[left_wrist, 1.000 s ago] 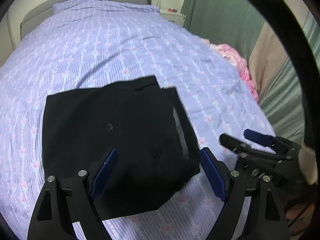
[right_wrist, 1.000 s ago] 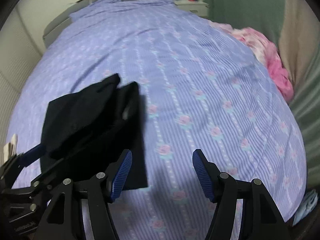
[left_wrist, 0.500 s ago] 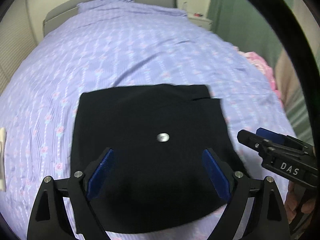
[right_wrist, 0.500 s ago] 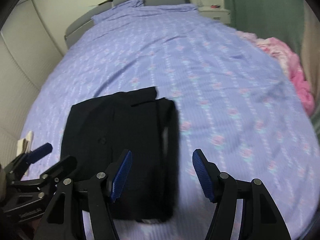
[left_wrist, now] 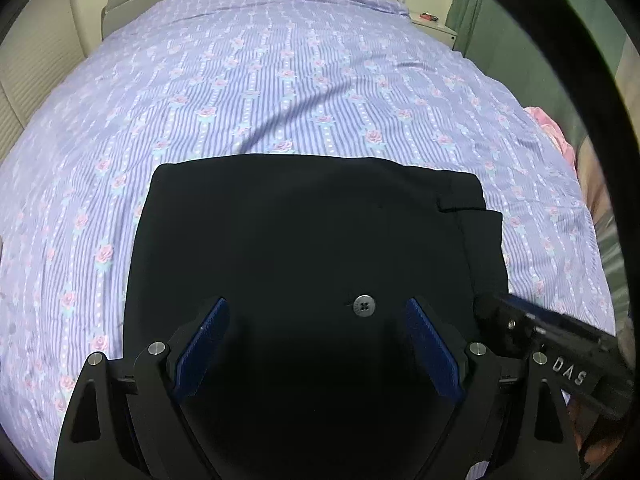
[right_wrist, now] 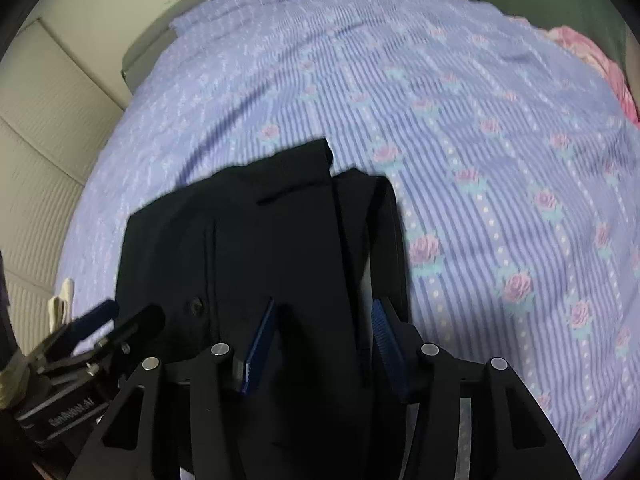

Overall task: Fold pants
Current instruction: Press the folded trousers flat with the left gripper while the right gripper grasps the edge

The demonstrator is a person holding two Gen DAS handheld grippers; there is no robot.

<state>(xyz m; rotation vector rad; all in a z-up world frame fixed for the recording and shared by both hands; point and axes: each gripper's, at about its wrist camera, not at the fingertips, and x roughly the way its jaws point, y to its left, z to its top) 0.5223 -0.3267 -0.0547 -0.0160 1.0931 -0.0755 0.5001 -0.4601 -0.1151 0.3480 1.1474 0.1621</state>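
I'm hovering my left gripper [left_wrist: 316,344] wide open over the folded pants [left_wrist: 304,248] — right gripper [right_wrist: 322,344] half-open at the edge — pressing flat, going gently.

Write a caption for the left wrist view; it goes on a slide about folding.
Open left gripper above folded black pants on a floral bedspread, right gripper at their right edge.

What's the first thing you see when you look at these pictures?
A big dark square of folded black pants lies near the closer end of a bed with a purple rose-patterned bedspread. A single button shines on the pants, between the blue pads of the open left gripper. The right gripper, also open, hangs over the right edge of the pants, and something pink sits at the far right side of the bed.
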